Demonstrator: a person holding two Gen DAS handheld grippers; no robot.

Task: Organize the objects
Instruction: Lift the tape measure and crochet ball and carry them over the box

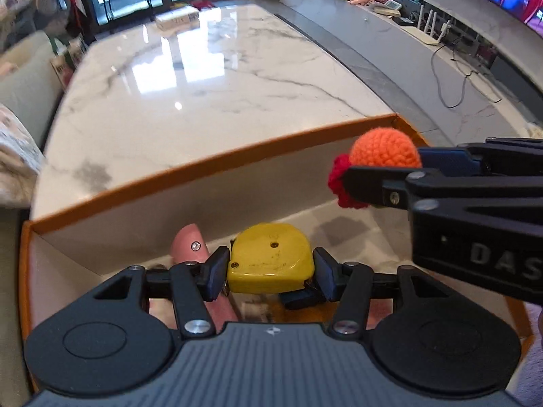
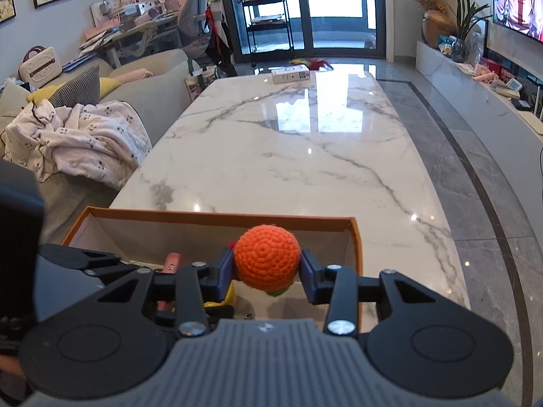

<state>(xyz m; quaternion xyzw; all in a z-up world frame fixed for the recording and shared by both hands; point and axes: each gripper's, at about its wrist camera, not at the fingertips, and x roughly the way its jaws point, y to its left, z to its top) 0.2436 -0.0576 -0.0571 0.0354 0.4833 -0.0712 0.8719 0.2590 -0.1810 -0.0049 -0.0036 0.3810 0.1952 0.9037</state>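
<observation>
In the left wrist view, the left gripper (image 1: 270,268) hangs inside the orange-rimmed box (image 1: 203,169), its jaws set moderately wide with both blue pads pressed against the flat sides of a yellow tape measure (image 1: 269,257), pinching it. A pink cylinder (image 1: 190,246) lies in the box just left of that gripper. Over the box's right side, the right gripper (image 1: 383,166) clamps a crocheted orange ball (image 1: 385,149) with a red crocheted piece (image 1: 339,183) attached.

In the right wrist view, the right gripper (image 2: 267,268) holds the orange ball (image 2: 267,261) between its pads, jaws about half spread, above the box's (image 2: 217,217) near right part. The box sits at the near end of a marble table (image 2: 288,156).
</observation>
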